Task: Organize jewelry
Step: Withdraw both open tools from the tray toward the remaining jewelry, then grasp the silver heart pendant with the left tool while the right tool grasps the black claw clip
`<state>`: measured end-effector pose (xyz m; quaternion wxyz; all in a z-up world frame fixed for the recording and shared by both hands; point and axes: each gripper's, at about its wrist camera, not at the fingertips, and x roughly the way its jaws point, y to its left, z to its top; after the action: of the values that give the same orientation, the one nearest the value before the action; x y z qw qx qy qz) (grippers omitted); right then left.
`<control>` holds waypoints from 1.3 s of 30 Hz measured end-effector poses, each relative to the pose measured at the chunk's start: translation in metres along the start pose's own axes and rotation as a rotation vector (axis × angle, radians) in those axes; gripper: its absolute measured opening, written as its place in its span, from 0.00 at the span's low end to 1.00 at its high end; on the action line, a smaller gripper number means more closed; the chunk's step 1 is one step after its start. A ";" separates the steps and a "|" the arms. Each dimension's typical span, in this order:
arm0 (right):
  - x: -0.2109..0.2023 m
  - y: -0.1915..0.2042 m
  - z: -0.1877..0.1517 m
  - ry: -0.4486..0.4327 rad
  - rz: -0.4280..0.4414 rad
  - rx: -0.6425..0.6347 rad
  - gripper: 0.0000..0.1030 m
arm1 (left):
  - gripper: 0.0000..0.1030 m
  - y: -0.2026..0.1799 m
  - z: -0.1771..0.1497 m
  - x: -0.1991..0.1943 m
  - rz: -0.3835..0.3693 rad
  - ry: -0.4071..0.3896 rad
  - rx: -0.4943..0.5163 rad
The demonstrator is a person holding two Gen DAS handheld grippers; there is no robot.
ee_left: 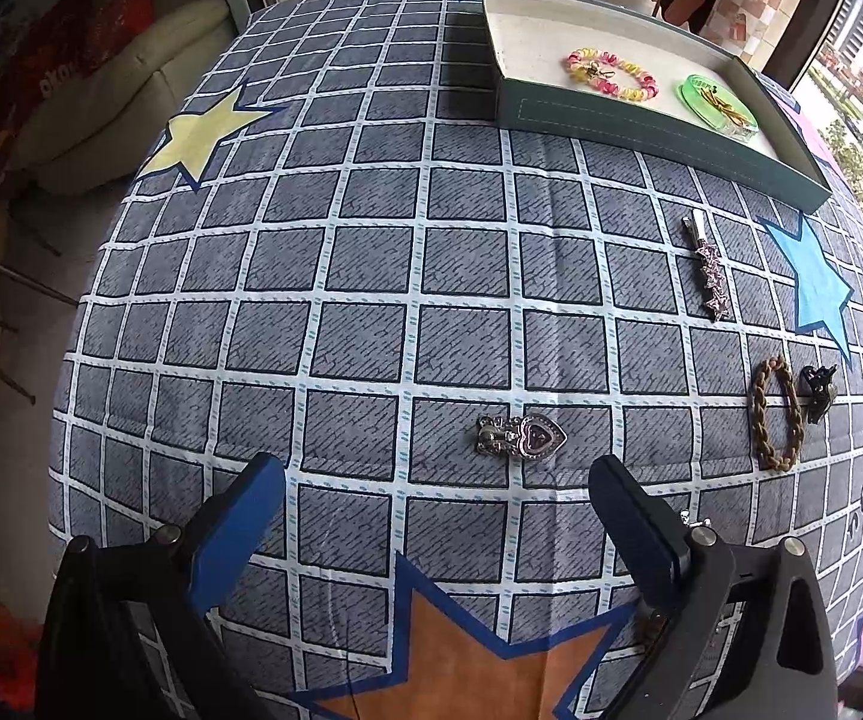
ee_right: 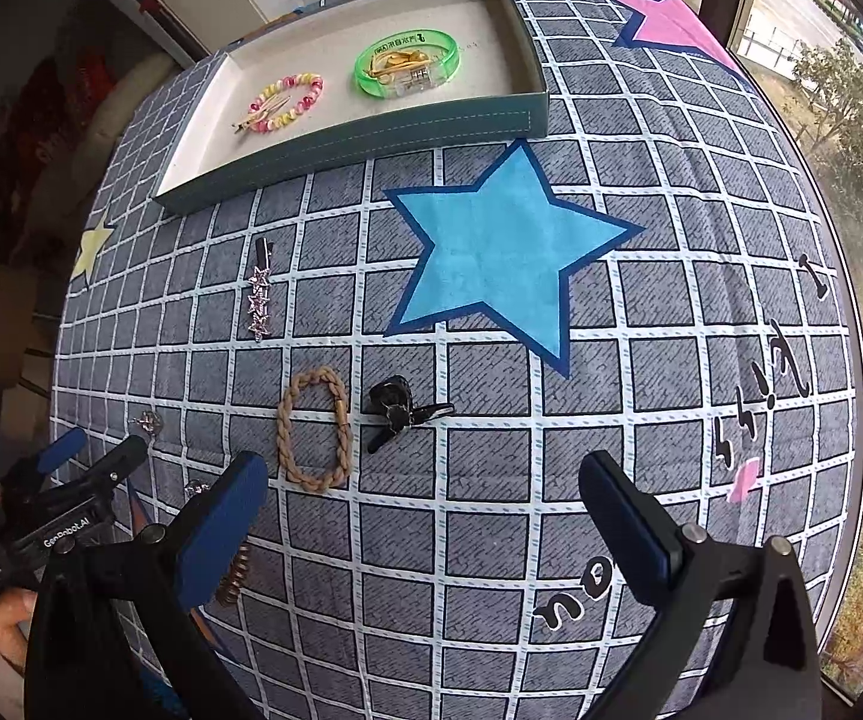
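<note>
Here the left gripper [ee_left: 437, 504] is wide open, and the heart clip [ee_left: 521, 436] lies on the cloth [ee_left: 371, 276] just ahead, between its fingers. The right gripper [ee_right: 422, 498] is open too, near the braided band [ee_right: 314, 429].

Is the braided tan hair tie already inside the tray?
No, the braided tan hair tie lies on the checked cloth, outside the tray.

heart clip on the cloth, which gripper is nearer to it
Left. The left gripper hovers open just short of the heart clip; the right gripper sits off to its right, near the braided band.
</note>
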<state>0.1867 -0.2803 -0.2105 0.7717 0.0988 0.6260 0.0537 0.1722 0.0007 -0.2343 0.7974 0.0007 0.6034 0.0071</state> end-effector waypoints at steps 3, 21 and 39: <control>0.003 0.001 0.001 0.000 -0.026 -0.017 1.00 | 1.00 0.000 0.000 0.002 -0.001 0.001 0.000; 0.040 0.020 0.010 0.053 -0.103 -0.149 0.60 | 0.87 -0.016 0.011 0.015 -0.012 0.005 0.027; 0.061 0.049 0.008 0.043 -0.178 -0.276 0.50 | 0.50 -0.038 0.002 0.018 -0.050 -0.009 0.080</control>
<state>0.2097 -0.2207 -0.2563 0.7660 -0.0650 0.6355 0.0727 0.1793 -0.0367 -0.2513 0.7993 0.0174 0.5996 -0.0369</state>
